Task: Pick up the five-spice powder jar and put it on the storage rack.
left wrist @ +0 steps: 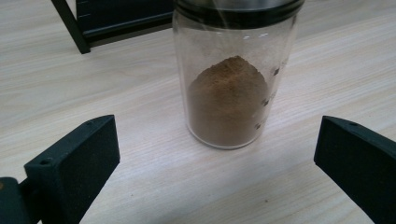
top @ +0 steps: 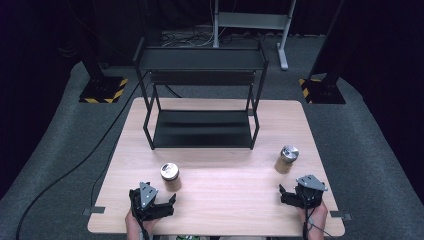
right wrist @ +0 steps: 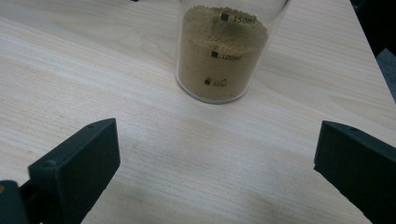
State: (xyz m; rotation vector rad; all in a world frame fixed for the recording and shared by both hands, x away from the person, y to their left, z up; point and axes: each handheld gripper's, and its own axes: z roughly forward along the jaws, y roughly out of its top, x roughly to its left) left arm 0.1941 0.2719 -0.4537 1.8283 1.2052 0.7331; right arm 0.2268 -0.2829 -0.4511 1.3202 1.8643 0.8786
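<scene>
Both grippers sit at the near edge of the wooden table point(top: 220, 200), each held by a hand coming in from the bottom of the high view. Left gripper point(top: 152, 202) has its jaws spread wide and grasps nothing; in the left gripper view point(left wrist: 217, 158) the two black jaws stand far apart at the bottom corners with bare wood between them. Just ahead of it stands the dark-powder jar point(top: 170, 176), upright on the table, a clear glass jar with a metal lid and a heap of reddish-brown powder point(left wrist: 229, 102) that slopes to a peak (small printed marks run down the glass, too blurred to read). The jar is near the jaws but not between them.

Right gripper point(top: 295, 196) is likewise released, jaws wide and holding nothing, as the right gripper view point(right wrist: 217, 158) shows. Ahead of it stands the tan-powder jar point(top: 287, 159), upright, filled with a lighter sandy powder point(right wrist: 224, 51) up to about the mark printed 150ml. It stands apart from the jaws.

Behind both jars, in the middle of the table, is a black metal shelf rack point(top: 202, 129) with a lower and an upper tier.
</scene>
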